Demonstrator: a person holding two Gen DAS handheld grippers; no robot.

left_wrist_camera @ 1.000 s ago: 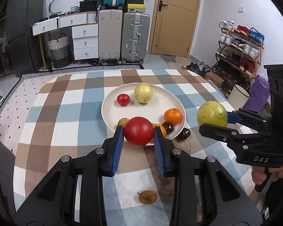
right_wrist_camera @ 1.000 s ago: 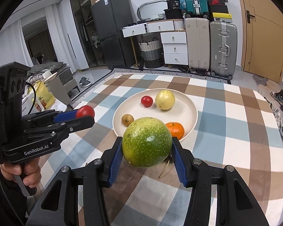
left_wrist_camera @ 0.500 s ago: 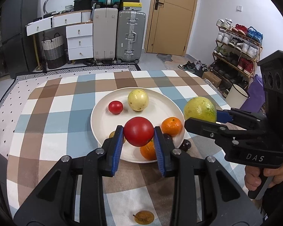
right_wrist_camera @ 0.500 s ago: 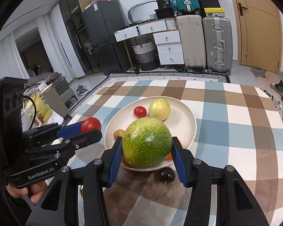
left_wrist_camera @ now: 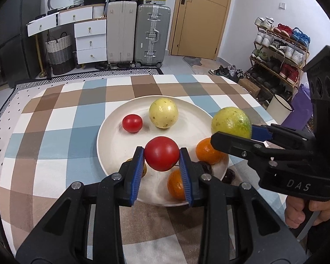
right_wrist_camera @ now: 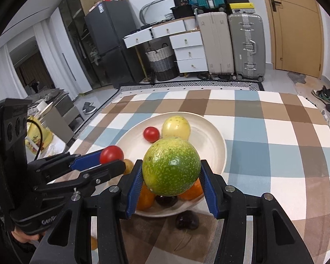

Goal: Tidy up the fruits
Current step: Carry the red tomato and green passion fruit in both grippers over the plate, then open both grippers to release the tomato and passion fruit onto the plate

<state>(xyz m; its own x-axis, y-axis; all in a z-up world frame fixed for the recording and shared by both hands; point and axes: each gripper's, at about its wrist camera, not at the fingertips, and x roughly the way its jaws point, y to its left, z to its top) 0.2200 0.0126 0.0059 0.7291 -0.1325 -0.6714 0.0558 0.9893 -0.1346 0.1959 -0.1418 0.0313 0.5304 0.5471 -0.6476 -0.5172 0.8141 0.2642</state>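
Your left gripper (left_wrist_camera: 161, 166), black arms, ribbed blue pads, silver screws, your right gripper (right_wrist_camera: 171, 184) alike, its body at lower right lettered "DAS"

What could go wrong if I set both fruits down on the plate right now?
1. The plate is crowded near its front edge: two oranges and a dark fruit lie under the green fruit in the right gripper; dropped there, it may roll off.
2. The left gripper holds the red tomato close beside the right one; lowering both together risks a collision.
3. A dark fruit sits off the plate's edge and could get knocked away.
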